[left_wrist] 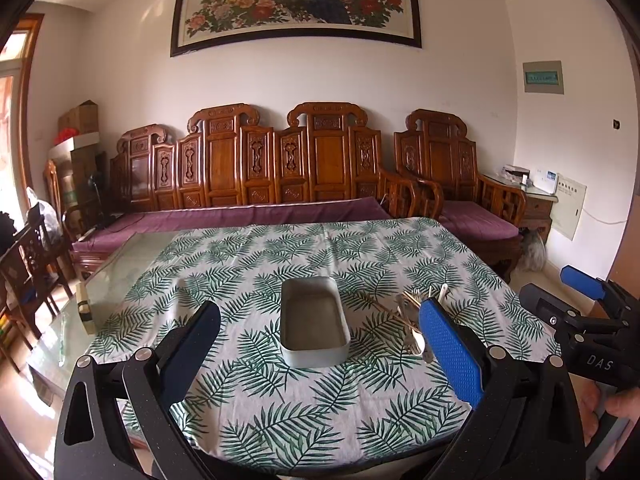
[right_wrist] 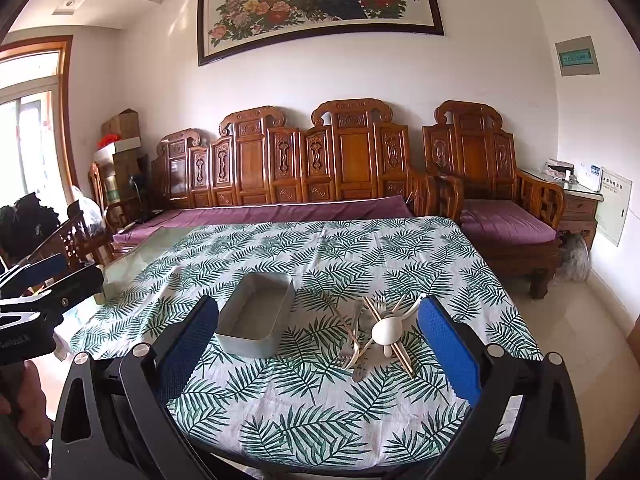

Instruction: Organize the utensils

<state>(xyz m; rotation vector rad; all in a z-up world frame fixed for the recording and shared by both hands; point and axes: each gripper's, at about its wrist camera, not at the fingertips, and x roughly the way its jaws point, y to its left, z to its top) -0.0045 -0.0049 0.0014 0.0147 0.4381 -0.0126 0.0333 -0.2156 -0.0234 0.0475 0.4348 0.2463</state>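
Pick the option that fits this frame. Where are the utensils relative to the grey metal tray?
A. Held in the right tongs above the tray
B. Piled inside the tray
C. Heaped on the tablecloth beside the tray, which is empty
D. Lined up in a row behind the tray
C: the right wrist view shows the utensils heaped crisscross on the tablecloth next to the tray, whose inside is bare; both tongs, left and right, are open and hold nothing.

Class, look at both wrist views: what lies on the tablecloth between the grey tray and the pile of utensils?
Nothing: between the tray and the utensils only bare leaf-print tablecloth shows, clearest in the right wrist view.
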